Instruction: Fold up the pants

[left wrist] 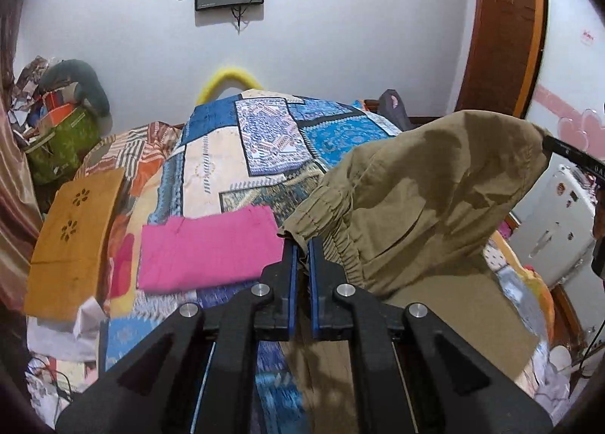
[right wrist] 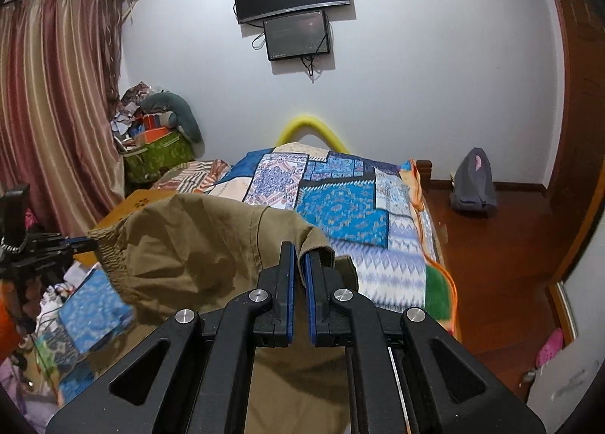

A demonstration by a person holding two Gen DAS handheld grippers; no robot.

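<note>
Khaki pants [left wrist: 423, 199] with an elastic waistband hang in the air above the bed, stretched between both grippers. My left gripper [left wrist: 301, 245] is shut on one end of the waistband. My right gripper [right wrist: 298, 250] is shut on the other end of the waistband, and the pants [right wrist: 196, 245] drape below it. The left gripper also shows at the left edge of the right wrist view [right wrist: 85, 243]. The right gripper's tip shows at the right of the left wrist view [left wrist: 546, 142]. The pant legs hang down out of sight.
The bed has a blue patchwork cover [left wrist: 272, 139] [right wrist: 340, 207]. A folded pink cloth [left wrist: 208, 248] and a folded orange cloth [left wrist: 72, 237] lie on it. Green bag with clutter [right wrist: 159, 154], curtain [right wrist: 49, 101], grey backpack [right wrist: 474, 180] on wooden floor, white fridge [left wrist: 556, 229].
</note>
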